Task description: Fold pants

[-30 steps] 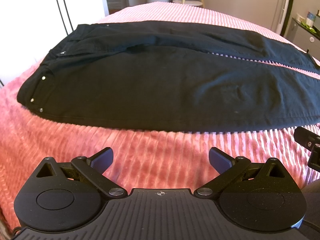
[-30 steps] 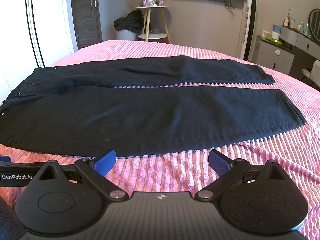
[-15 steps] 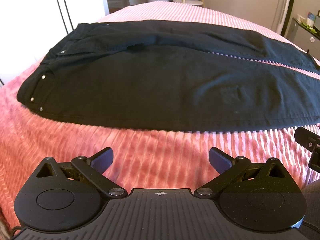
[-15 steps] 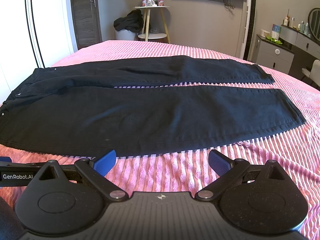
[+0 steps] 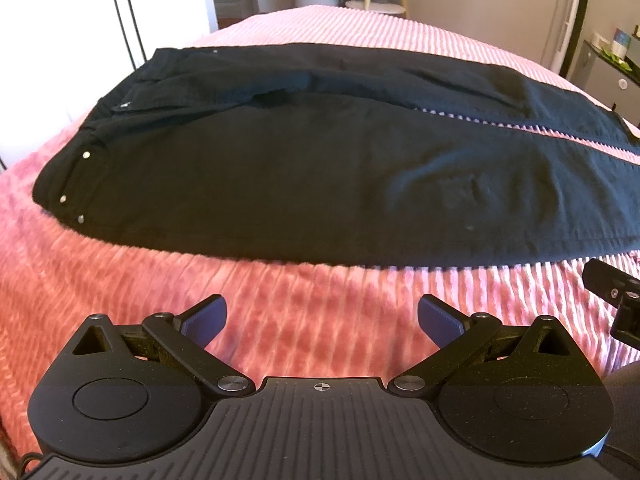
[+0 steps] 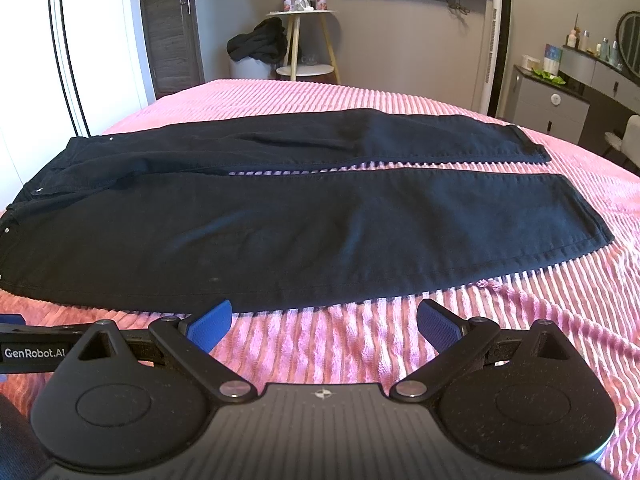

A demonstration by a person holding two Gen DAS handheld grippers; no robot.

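Note:
Black pants [image 5: 304, 168] lie flat and unfolded on a pink ribbed bedspread [image 5: 120, 288], waistband at the left, both legs running right. They also show in the right wrist view [image 6: 304, 224], with the leg hems at the right. My left gripper [image 5: 322, 316] is open and empty, just short of the pants' near edge by the hip. My right gripper [image 6: 324, 318] is open and empty, its left fingertip at the near leg's edge around mid-length. Part of the right gripper [image 5: 612, 284] shows in the left wrist view.
The bedspread [image 6: 520, 320] extends past the pants on all sides. Beyond the bed stand a small round side table [image 6: 304, 40], a heap of dark clothes [image 6: 258, 44], a tall white fan [image 6: 494, 48] and a dresser [image 6: 560, 96] at the right.
Both grippers have barely moved; the left one has edged a little closer to the pants. Both stay open.

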